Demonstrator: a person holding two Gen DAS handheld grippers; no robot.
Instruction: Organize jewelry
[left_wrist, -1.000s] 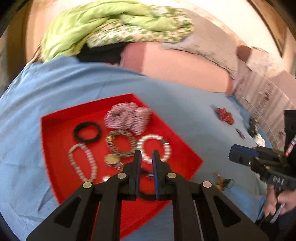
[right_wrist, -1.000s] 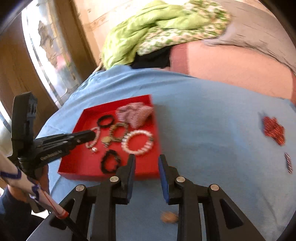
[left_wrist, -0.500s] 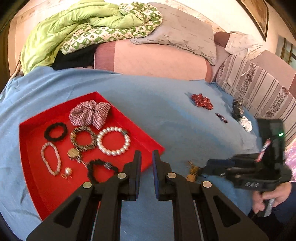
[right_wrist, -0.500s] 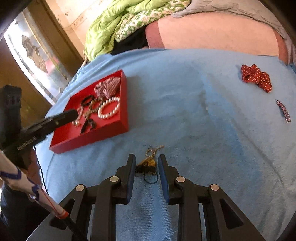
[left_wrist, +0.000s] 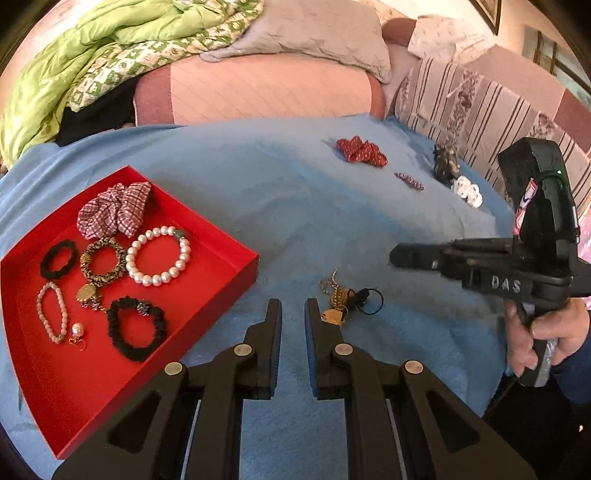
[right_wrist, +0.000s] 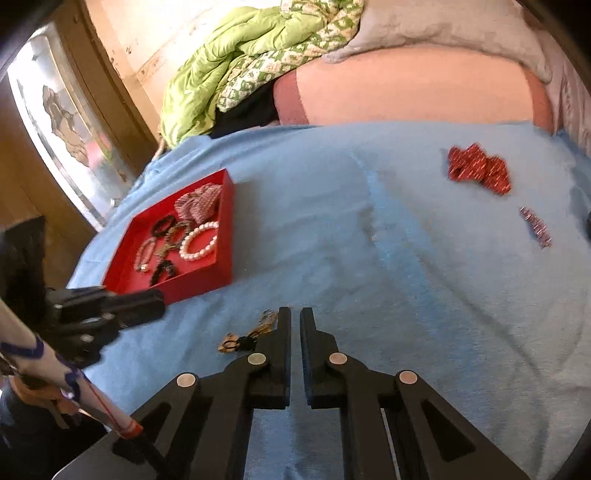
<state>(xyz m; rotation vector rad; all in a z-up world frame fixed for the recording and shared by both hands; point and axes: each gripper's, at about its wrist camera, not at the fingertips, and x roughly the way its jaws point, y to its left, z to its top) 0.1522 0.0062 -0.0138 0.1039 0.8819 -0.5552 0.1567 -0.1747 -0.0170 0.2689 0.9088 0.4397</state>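
A red tray (left_wrist: 221, 288) (right_wrist: 207, 280) on the blue blanket holds a checked scrunchie (left_wrist: 114, 210), a pearl bracelet (left_wrist: 159, 254), black hair ties and several other bracelets. A gold chain piece with a black hair tie (left_wrist: 343, 299) (right_wrist: 243, 338) lies on the blanket right of the tray. My left gripper (left_wrist: 293, 314) hovers just left of it, jaws nearly shut and empty. My right gripper (right_wrist: 294, 321) is just right of it, jaws nearly shut and empty. A red scrunchie (left_wrist: 362, 149) (right_wrist: 478, 168) and a small pink clip (left_wrist: 410, 181) (right_wrist: 535, 225) lie farther away.
A dark hair piece (left_wrist: 445, 162) and white flower piece (left_wrist: 467, 190) lie near the blanket's right edge. A pink cushion (left_wrist: 266, 88), a green quilt (left_wrist: 92, 55) and a striped sofa back (left_wrist: 480, 103) stand behind. A wooden frame (right_wrist: 92, 74) is at the left.
My left gripper has swung right, off the tray, towards the gold chain piece. My right gripper has closed its jaws and shifted right, so the chain piece now lies to its left.
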